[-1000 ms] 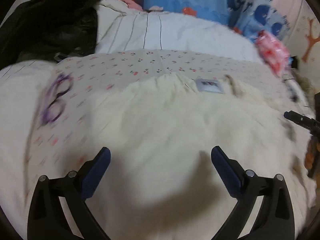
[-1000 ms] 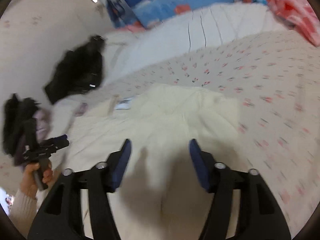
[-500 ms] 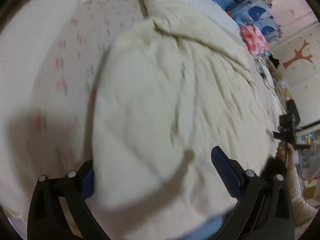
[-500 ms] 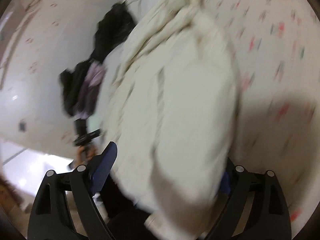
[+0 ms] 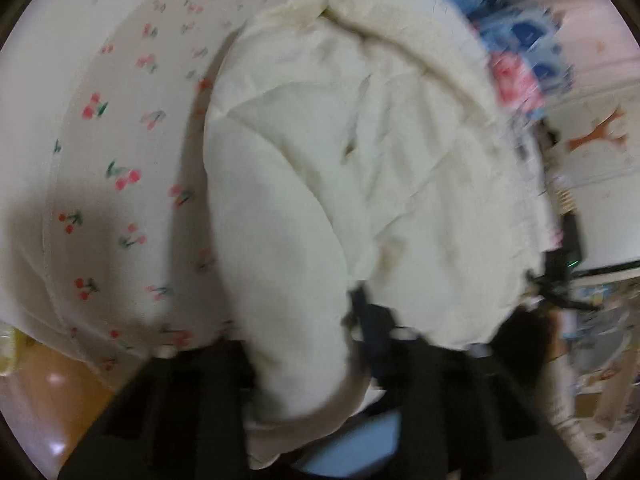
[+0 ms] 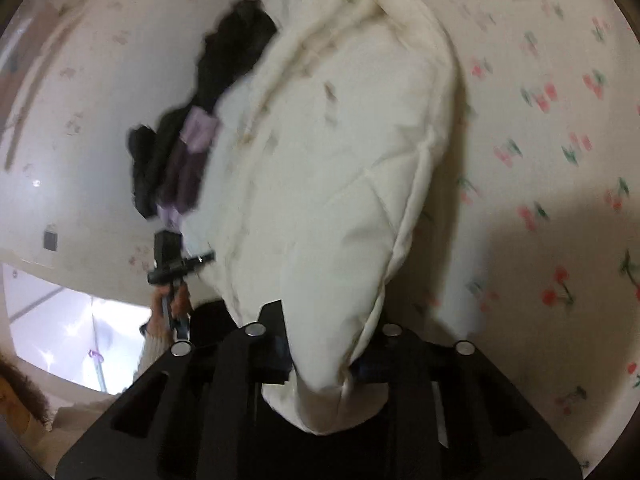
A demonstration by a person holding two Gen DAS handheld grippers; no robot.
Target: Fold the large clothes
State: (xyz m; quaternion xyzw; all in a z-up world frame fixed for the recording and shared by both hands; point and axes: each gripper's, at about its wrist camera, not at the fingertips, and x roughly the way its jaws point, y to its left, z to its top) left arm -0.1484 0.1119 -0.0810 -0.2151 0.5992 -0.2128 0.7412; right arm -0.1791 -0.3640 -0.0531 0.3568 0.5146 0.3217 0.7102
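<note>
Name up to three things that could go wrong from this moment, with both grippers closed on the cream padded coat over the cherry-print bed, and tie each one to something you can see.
1. The left gripper and right gripper each pinch only an edge of the bulky cream coat; the padding might slip out.
2. The coat bunches in thick rolls, so a fold may set crooked.
3. A dark garment pile lies beside the coat on the cherry-print sheet; it could get dragged along.

Right tool [image 6: 320, 360] clamped on cream padded garment [image 6: 328, 152]; bulk draped over cherry-print bed [image 6: 560, 120]; dark clothes [image 6: 224, 80] beyond.
</note>
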